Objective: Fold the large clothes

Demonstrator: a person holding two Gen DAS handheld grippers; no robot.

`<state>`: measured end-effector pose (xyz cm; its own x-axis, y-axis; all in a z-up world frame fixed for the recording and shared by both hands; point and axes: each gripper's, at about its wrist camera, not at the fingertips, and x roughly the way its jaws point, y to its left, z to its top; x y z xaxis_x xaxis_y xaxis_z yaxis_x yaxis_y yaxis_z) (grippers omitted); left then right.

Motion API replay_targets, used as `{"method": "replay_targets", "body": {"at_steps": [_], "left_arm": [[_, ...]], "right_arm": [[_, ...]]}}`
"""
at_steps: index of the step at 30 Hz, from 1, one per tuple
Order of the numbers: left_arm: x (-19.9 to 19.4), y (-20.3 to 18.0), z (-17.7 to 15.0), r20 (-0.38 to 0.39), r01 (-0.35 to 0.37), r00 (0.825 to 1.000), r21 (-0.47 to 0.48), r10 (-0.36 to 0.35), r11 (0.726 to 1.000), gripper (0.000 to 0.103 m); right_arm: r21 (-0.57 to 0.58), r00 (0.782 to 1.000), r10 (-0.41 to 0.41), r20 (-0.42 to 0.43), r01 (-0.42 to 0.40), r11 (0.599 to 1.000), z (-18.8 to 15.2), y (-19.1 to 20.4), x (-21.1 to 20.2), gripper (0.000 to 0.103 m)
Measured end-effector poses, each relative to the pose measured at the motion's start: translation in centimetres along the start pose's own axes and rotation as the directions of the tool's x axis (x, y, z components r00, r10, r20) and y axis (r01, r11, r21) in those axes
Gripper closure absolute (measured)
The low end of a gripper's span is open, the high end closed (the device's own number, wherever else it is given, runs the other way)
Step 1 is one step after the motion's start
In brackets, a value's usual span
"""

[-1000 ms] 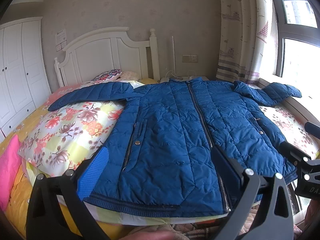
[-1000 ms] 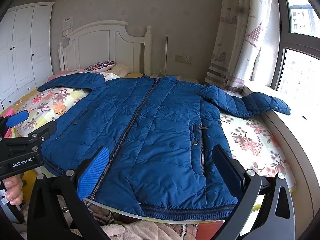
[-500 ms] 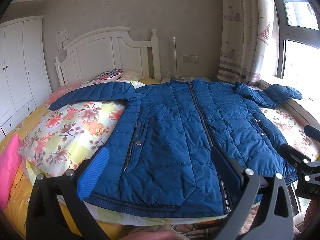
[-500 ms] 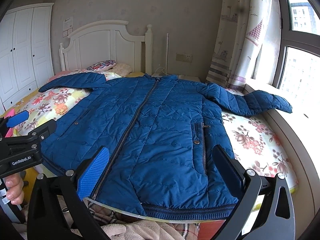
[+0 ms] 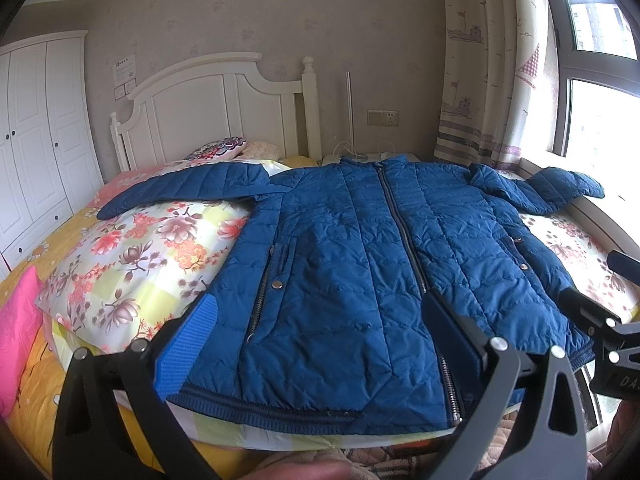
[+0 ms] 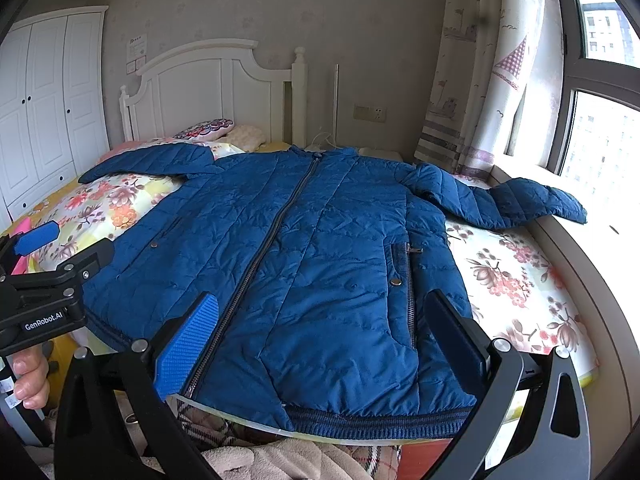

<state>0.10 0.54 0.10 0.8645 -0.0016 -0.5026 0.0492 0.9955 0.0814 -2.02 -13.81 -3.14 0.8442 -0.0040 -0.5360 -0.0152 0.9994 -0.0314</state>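
A large blue quilted jacket (image 5: pixel 360 272) lies flat and zipped on the bed, front up, hem toward me, both sleeves spread out; it also shows in the right wrist view (image 6: pixel 320 264). My left gripper (image 5: pixel 320 344) is open and empty, hovering above the hem left of the zip. My right gripper (image 6: pixel 324 340) is open and empty, above the hem right of the zip. Each gripper shows at the edge of the other's view.
The bed has a floral duvet (image 5: pixel 132 264) and a white headboard (image 5: pixel 208 112). A pink pillow (image 5: pixel 16 336) lies at the left. A window sill (image 6: pixel 580 264) and curtain (image 6: pixel 472 80) are on the right. A wardrobe (image 6: pixel 44 112) stands at the left.
Both views have tilted up slightly; the jacket sits a little lower in the frames. The grippers stay open and the jacket has not moved.
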Motion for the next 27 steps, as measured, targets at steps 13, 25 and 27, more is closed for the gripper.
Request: {"method": "replay_targets", "body": {"at_steps": [13, 25, 27], "left_arm": [[0.01, 0.03, 0.03, 0.000, 0.002, 1.000, -0.001, -0.002, 1.000, 0.002], [-0.06, 0.29, 0.05, -0.003, 0.003, 1.000, -0.002, -0.003, 1.000, 0.002], [-0.05, 0.28, 0.05, -0.004, 0.004, 1.000, -0.002, -0.004, 1.000, 0.002]], "right_arm": [[0.001, 1.000, 0.003, -0.001, -0.003, 1.000, 0.05, -0.14, -0.03, 0.004], [0.001, 1.000, 0.007, -0.006, -0.007, 1.000, -0.14, 0.00, 0.04, 0.004], [0.002, 1.000, 0.008, -0.006, -0.008, 1.000, -0.24, 0.04, -0.01, 0.004]]}}
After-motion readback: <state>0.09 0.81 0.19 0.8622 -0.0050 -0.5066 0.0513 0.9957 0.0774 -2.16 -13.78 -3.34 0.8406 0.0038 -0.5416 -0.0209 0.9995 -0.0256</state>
